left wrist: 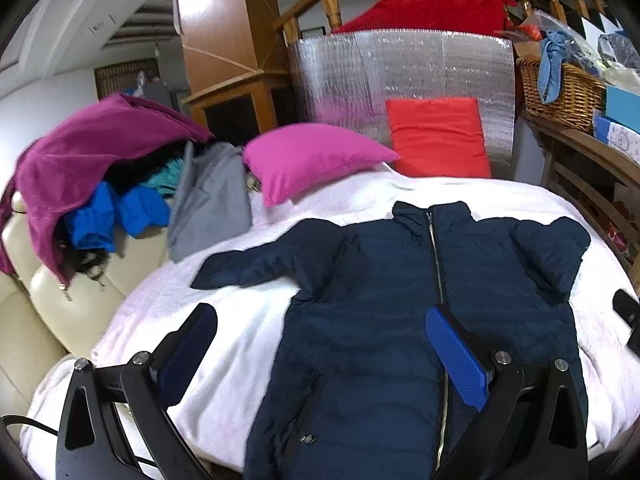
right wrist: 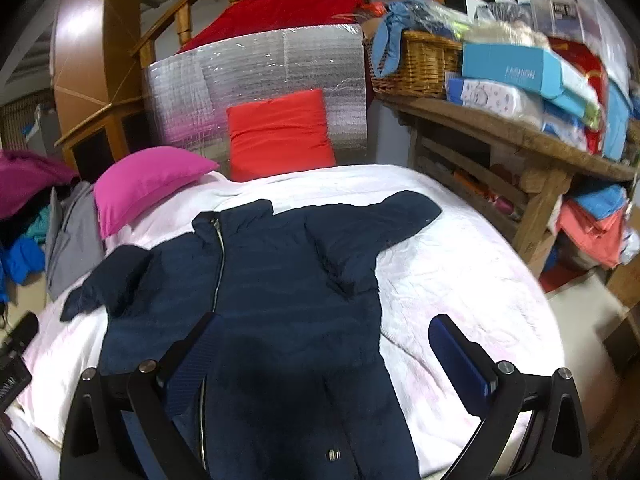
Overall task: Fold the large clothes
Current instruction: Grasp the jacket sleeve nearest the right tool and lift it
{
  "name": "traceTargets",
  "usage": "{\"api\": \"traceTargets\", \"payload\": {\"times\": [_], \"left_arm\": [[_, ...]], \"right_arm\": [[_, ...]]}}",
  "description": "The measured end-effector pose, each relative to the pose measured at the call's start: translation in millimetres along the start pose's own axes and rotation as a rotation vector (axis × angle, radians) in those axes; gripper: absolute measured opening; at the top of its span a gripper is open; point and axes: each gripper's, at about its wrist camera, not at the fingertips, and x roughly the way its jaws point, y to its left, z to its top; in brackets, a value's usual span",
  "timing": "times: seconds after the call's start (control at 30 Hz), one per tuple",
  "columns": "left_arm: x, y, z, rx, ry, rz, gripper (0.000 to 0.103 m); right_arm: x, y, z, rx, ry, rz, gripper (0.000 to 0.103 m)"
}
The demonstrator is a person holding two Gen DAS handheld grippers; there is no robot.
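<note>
Both tongs (left wrist: 320,344) (right wrist: 324,354) wide open, empty, over navy jacket (left wrist: 380,312) w/ blanket (left wrist: 224,320) margins clear.

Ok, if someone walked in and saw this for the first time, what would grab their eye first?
Probably the navy puffer jacket, zipped and laid flat across the white blanket, with both claws open above its lower half. Next, the bright pink pillow at the jacket's far left and the red cushion propped against the silver foil panel behind.

One navy jacket (left wrist: 360,320), two pillows: pink (left wrist: 312,160), red (left wrist: 438,136); one basket (left wrist: 560,88).
</note>
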Motion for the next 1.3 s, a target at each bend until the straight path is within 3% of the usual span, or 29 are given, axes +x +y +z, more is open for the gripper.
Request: {"api": "traceTargets", "payload": {"times": [0.07,0.2,0.27,0.4,0.47,0.53,0.6,0.77,0.83,0.87,0.93,1.0,1.1,1.3], "left_arm": [[28,-5,5,-0.013,0.036,-0.040,0.103],[98,-14,12,-0.064,0.137,-0.107,0.103],[136,-20,11,-0.081,0.195,-0.106,0.103],[181,-28,-6,-0.083,0.224,-0.058,0.103],[201,-32,-11,-0.080,0.307,-0.063,0.103],[208,-34,-10,-0.093,0.324,-0.093,0.103],[208,-39,-8,-0.067,0.305,-0.068,0.103],[212,-49,-6,-0.012,0.278,-0.049,0.103],[213,-52,-6,0.001,0.273,-0.038,0.103],[216,-51,-6,0.003,0.271,-0.038,0.103],[220,-52,-4,0.005,0.269,-0.033,0.103],[221,-52,-3,0.003,0.265,-0.027,0.103],[216,-48,-1,-0.016,0.251,-0.021,0.103],[195,-39,5,-0.045,0.185,-0.006,0.103]], "right_arm": [[20,-12,8,0.035,0.012,0.025,0.103],[83,-57,28,0.177,0.055,0.161,0.103],[120,-85,36,0.277,0.081,0.217,0.103],[182,-133,44,0.535,0.116,0.334,0.103],[208,-151,48,0.621,0.128,0.361,0.103],[236,-168,53,0.724,0.115,0.385,0.103],[262,-177,54,0.775,0.130,0.412,0.103],[322,-190,52,0.893,0.211,0.454,0.080],[339,-189,49,0.902,0.250,0.451,0.059],[345,-188,48,0.900,0.266,0.445,0.054],[347,-181,49,0.875,0.261,0.446,0.032],[334,-173,55,0.811,0.225,0.417,0.023],[311,-156,69,0.734,0.164,0.423,0.018],[254,-93,76,0.569,0.113,0.539,0.018]]}}
